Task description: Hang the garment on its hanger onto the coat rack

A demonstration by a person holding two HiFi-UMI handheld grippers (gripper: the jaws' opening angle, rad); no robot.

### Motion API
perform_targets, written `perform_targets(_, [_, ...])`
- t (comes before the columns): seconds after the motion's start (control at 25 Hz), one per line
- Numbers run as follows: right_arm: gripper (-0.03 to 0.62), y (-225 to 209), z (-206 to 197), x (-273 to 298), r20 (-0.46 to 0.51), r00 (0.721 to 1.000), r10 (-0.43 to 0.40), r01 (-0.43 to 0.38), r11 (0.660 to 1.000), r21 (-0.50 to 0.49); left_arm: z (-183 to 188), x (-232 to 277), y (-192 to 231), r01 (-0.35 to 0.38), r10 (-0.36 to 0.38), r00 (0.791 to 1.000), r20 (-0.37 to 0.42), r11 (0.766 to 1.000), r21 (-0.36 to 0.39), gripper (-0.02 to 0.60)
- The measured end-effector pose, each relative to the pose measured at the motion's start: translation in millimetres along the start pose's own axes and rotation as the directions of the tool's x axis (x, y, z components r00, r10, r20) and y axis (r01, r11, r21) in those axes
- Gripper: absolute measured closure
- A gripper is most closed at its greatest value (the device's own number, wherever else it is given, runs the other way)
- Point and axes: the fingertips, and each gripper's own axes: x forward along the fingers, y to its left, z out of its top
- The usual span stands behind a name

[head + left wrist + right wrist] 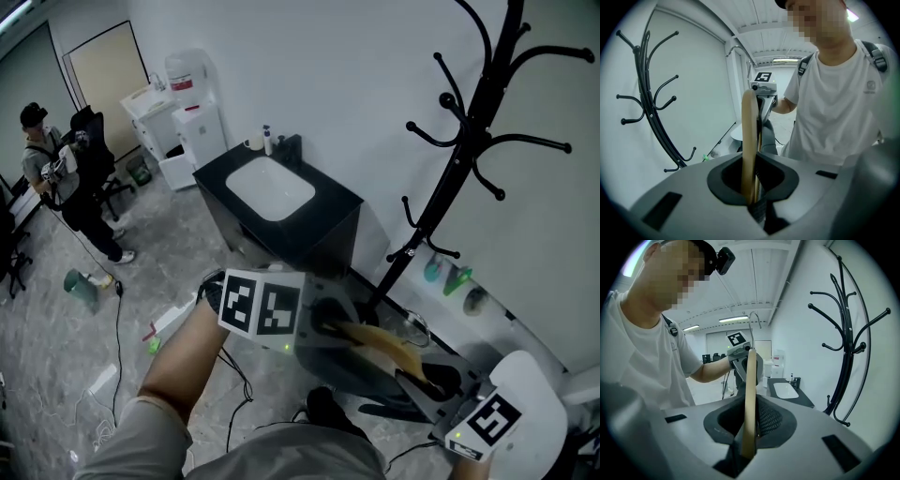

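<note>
A wooden hanger point(380, 342) with a metal hook point(754, 318) is held between my two grippers, low in front of me. My left gripper point(328, 326) is shut on one end of the hanger point(749, 140). My right gripper point(437, 384) is shut on the other end of the hanger point(750, 399). Dark cloth point(768, 133) hangs beside the wood, mostly hidden by the gripper bodies. The black coat rack point(469, 141) with curved hooks stands against the white wall, up and to the right of the hanger. The coat rack point(647, 108) is at the left of the left gripper view, and the coat rack point(848, 357) is at the right of the right gripper view.
A black cabinet point(328, 225) with a white basin stands left of the rack's foot. A water dispenser point(192, 108) and a standing person point(56, 178) are far off at the left. Cables point(117, 319) and small green items point(450, 278) lie on the floor.
</note>
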Motion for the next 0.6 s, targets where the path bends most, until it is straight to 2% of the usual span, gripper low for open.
perform_targets(0.4, [0.531, -96.0, 25.7, 26.3, 0.027, 0.996, -0.088, 0.087, 0.996, 0.028, -14.6, -12.7, 108.2, 0.077, -0.079, 0.997, 0.016, 0.993, 0.093, 0.538])
perform_targets(0.6, [0.531, -134.3, 39.9, 30.5, 0.032, 0.993, -0.116, 0.114, 0.992, 0.055, -12.0, -19.7, 150.3, 0.095, -0.097, 0.995, 0.017, 0.989, 0.113, 0.538])
